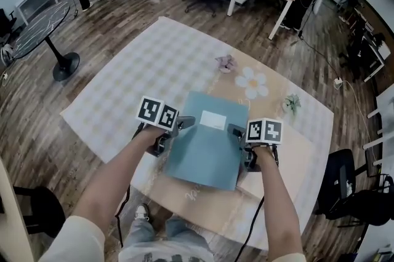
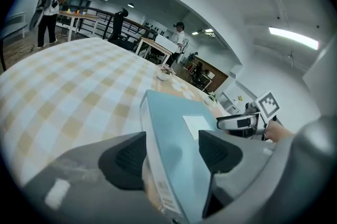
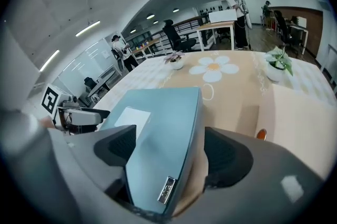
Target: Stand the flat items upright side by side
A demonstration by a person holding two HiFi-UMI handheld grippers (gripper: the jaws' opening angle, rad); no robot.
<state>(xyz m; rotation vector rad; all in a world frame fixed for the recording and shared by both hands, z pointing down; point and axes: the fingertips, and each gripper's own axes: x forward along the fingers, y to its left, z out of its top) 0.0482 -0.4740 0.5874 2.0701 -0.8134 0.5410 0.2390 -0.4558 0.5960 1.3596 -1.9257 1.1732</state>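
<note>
Teal box (image 1: 206, 147) sits edgewise inside my left gripper (image 1: 174, 131) and right gripper (image 1: 241, 144), both released. Next, I likely regrip and tip it upright.

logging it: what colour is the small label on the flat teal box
White rectangular label on the flat teal box; clearest in head view.

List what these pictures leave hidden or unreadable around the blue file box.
- Blue file box: its underside, and whether it lies flat on the tablecloth, are hidden by the box itself in every view.
- White label: any print is too small in the head view and washed out in both gripper views.
- Spine tag: its lettering is blurred in the right gripper view.
- Small pinkish item: too small to identify.
</note>
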